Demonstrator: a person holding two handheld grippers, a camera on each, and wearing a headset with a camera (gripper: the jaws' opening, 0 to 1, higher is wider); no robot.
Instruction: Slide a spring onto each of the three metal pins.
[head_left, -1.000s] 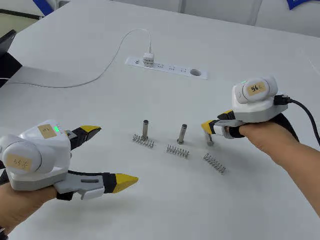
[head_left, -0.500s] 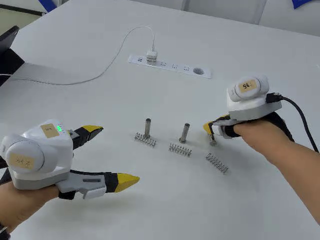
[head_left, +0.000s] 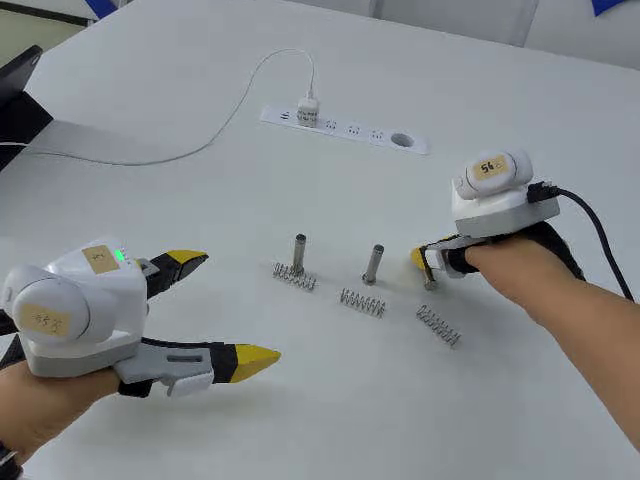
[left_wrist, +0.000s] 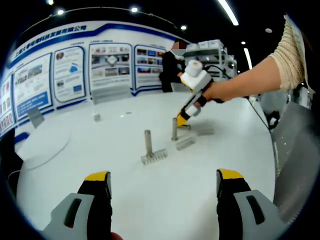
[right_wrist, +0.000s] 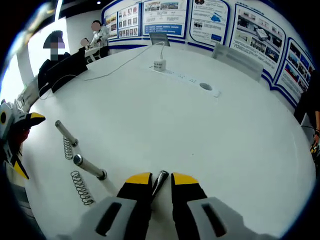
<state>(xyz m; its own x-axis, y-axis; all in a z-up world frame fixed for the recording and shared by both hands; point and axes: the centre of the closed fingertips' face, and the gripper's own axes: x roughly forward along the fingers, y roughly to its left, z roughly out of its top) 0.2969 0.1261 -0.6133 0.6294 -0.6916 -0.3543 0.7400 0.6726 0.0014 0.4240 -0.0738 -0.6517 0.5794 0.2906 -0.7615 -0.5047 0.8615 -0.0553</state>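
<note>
No spring has yet been slid onto a pin. The left spring (head_left: 294, 277), middle spring (head_left: 362, 303) and right spring (head_left: 438, 327) are seen lying flat on the table (head_left: 200, 200), each near the foot of a pin. The left pin (head_left: 299, 252) and middle pin (head_left: 373, 264) stand upright and bare. The right pin (head_left: 431, 282) is clamped between the nearly closed jaws of the right gripper (right_wrist: 161, 178). The left gripper (head_left: 230, 307) is held well apart from the parts, its jaws wide apart and empty. All three fits are judged to remain.
</note>
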